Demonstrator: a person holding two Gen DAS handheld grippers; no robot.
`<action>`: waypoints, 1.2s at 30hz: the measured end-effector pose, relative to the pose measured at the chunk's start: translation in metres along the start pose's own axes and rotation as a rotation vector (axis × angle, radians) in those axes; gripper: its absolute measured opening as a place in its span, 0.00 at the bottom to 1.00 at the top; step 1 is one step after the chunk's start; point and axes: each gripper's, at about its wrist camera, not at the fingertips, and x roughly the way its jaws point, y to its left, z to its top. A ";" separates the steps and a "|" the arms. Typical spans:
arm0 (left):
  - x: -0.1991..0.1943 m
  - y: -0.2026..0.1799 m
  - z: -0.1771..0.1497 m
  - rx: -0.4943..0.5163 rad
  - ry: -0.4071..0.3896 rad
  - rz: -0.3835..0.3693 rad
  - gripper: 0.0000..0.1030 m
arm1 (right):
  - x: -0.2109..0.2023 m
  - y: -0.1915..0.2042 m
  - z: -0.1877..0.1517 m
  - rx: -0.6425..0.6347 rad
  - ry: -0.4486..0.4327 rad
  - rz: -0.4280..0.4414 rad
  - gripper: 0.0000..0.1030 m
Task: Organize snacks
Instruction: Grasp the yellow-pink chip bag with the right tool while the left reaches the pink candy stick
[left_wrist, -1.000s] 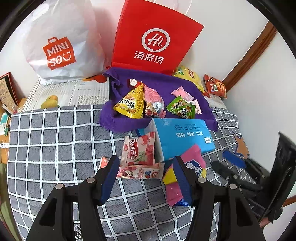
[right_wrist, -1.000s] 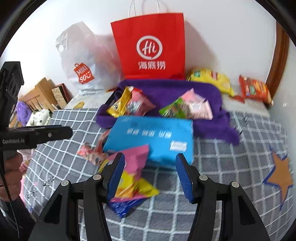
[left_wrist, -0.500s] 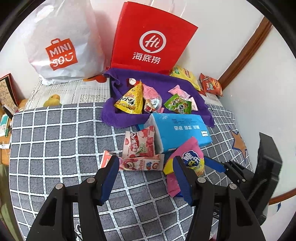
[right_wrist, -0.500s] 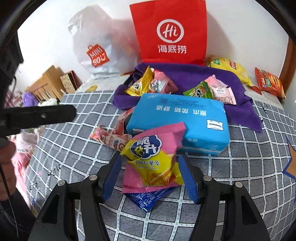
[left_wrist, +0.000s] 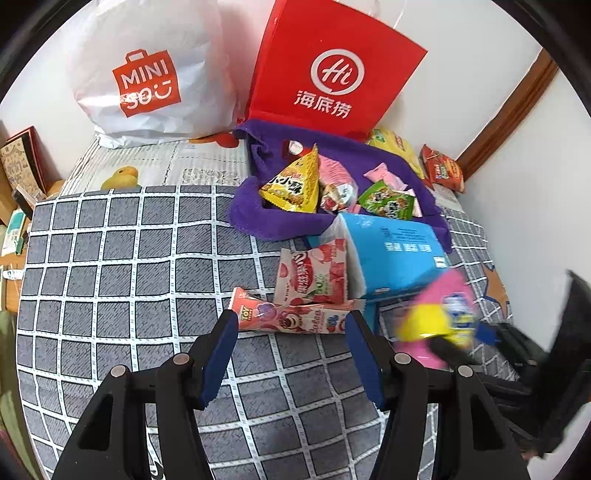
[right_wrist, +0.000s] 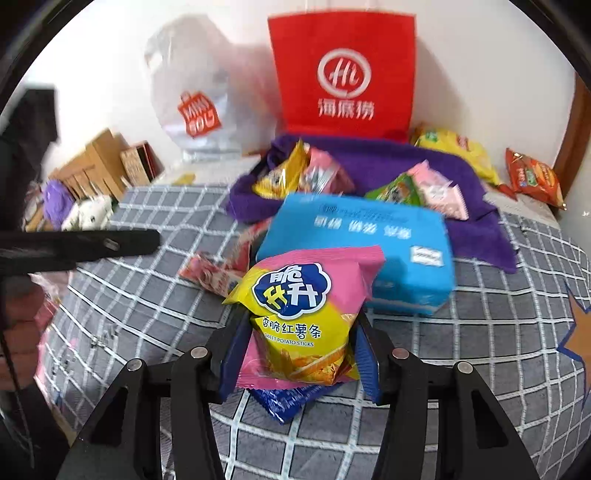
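A pink and yellow sweet potato sticks bag (right_wrist: 295, 314) stands between the pads of my right gripper (right_wrist: 301, 332). The jaws are closing and both pads press its sides. A dark blue packet (right_wrist: 288, 400) lies under it. In the left wrist view the same bag (left_wrist: 439, 314) is blurred, at the right. My left gripper (left_wrist: 291, 332) is open over the checkered cloth, its fingertips on either side of a long pink strawberry packet (left_wrist: 291, 317). A second strawberry bag (left_wrist: 314, 277) leans on a blue tissue pack (left_wrist: 395, 254).
A purple towel (left_wrist: 258, 218) holds a yellow triangular snack (left_wrist: 291, 184), a green packet (left_wrist: 388, 201) and pink ones. A red paper bag (left_wrist: 332, 74) and a white shopping bag (left_wrist: 147, 74) stand by the wall. Yellow (right_wrist: 454, 147) and orange (right_wrist: 532, 177) bags lie back right.
My right gripper came in around the pink and yellow bag and closed on it. My left gripper slid closer to the long pink packet, still open.
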 end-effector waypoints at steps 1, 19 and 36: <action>0.004 0.000 0.001 0.003 0.003 0.008 0.56 | -0.008 -0.004 0.000 0.007 -0.016 0.002 0.51; 0.067 -0.003 0.014 0.030 0.078 -0.100 0.56 | -0.017 -0.099 -0.032 0.181 -0.013 -0.101 0.51; 0.048 -0.016 -0.031 0.116 0.094 -0.032 0.65 | -0.001 -0.101 -0.042 0.177 0.012 -0.073 0.51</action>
